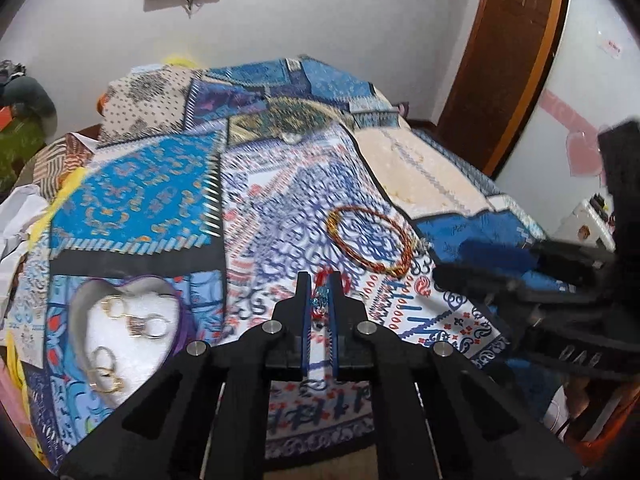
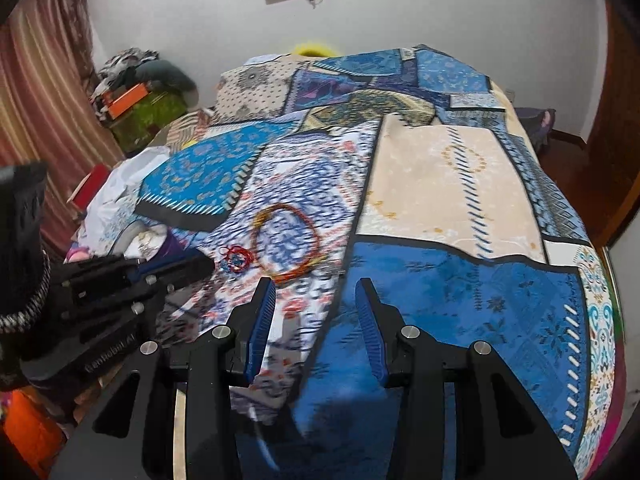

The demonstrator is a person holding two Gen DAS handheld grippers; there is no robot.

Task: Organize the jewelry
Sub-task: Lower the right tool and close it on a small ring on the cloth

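Two tongs: left (image 1: 320, 296) pinches red-blue trinket (image 1: 321, 300), right (image 2: 316, 300) wide open nr bangle (image 2: 286, 242).

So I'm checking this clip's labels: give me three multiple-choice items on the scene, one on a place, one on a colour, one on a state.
1. Where do the gold rings lie?
A in the heart-shaped box
B on the door
C inside the bangle

2. What colour is the bangle on the bedspread?
A green
B red and gold
C white

3. How is the right claw?
A shut on a ring
B open
C out of view

A: rings rest on its white lining.
B: its rim shows both.
B: blue pads stand apart, nothing between.
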